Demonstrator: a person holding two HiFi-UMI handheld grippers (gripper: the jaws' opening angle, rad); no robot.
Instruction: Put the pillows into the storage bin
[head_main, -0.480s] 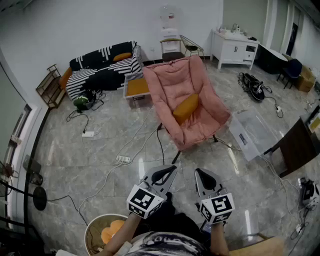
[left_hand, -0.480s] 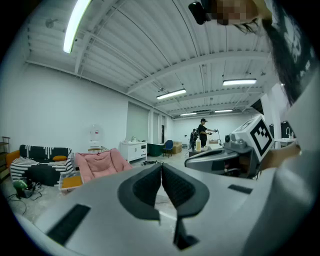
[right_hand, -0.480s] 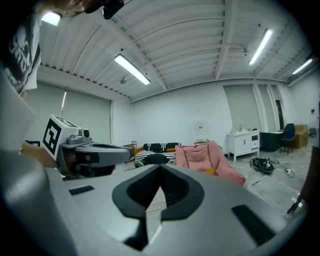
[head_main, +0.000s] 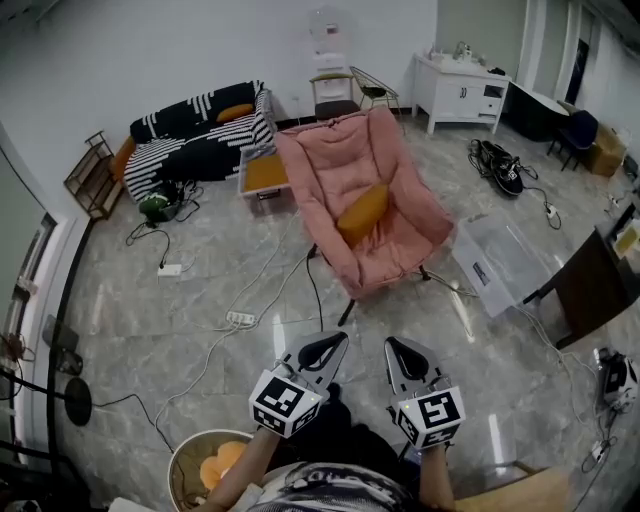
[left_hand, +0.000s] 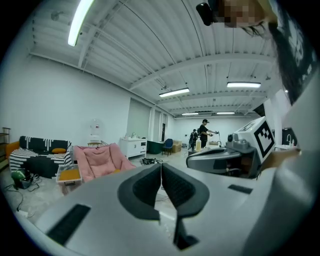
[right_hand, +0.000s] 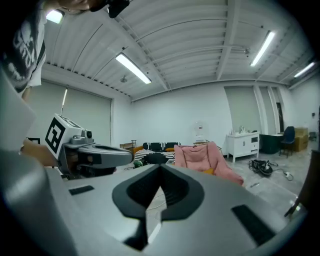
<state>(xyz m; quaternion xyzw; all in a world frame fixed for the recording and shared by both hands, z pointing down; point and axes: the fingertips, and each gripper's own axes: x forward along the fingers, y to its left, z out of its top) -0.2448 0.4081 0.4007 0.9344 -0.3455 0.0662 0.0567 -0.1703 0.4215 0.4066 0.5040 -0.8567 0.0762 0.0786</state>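
An orange pillow (head_main: 362, 213) lies on the seat of a pink folding chair (head_main: 390, 160) in the middle of the room. A second orange pillow (head_main: 235, 113) rests on the black-and-white striped sofa (head_main: 190, 135). A clear plastic storage bin (head_main: 500, 262) stands on the floor right of the chair. My left gripper (head_main: 335, 341) and right gripper (head_main: 393, 346) are held side by side close to my body, well short of the chair. Both are shut with nothing between the jaws (left_hand: 161, 167) (right_hand: 160, 170).
A round basket (head_main: 185, 462) with something orange inside sits at my lower left. Cables and a power strip (head_main: 245, 319) run across the floor before the chair. A dark table (head_main: 600, 285) is at the right, a white cabinet (head_main: 462, 92) at the back.
The head view has shifted a little, so the room sits slightly further left. Both grippers stay shut and in the same place near my body.
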